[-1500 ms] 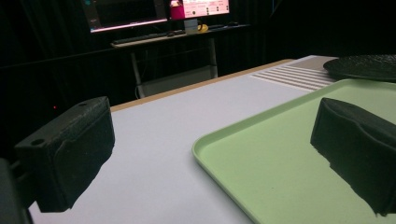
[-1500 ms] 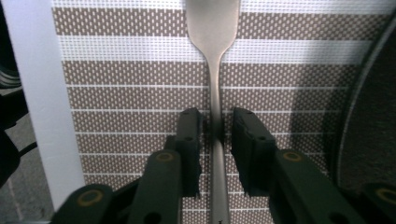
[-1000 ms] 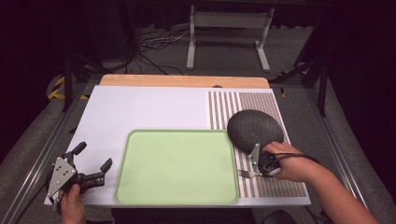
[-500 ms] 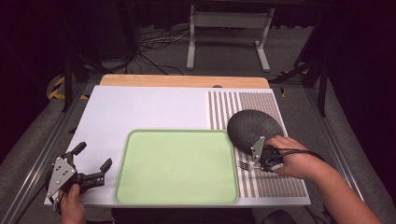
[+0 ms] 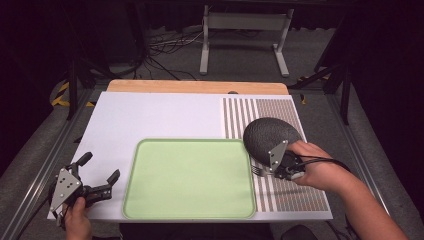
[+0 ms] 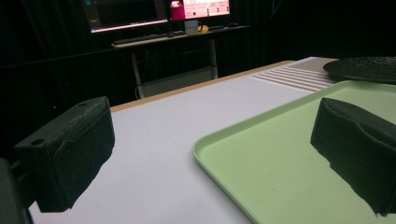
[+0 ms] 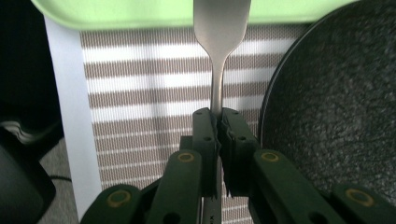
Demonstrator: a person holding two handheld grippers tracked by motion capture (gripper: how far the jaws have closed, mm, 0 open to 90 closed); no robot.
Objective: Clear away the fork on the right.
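The fork (image 7: 219, 42) is sitting clamped by its handle between the fingers of my right gripper (image 5: 270, 171), and I am holding it over the striped mat (image 5: 290, 192) at the right of the tabletop (image 5: 165, 117). In the high view its tines are pointing left, close to the right edge of the green tray (image 5: 190, 180). In the right gripper view the fork's wide end is reaching across the tray's rim, with the dark textured plate (image 7: 341, 93) lying just beside the handle. My right hand (image 5: 320, 172) is gripping the tool next to that plate. My left gripper (image 5: 97, 175) is resting near the tabletop's front left corner, its fingers (image 6: 70, 154) standing wide apart with nothing between them, pointed toward the tray, which I am seeing close ahead in the left gripper view.
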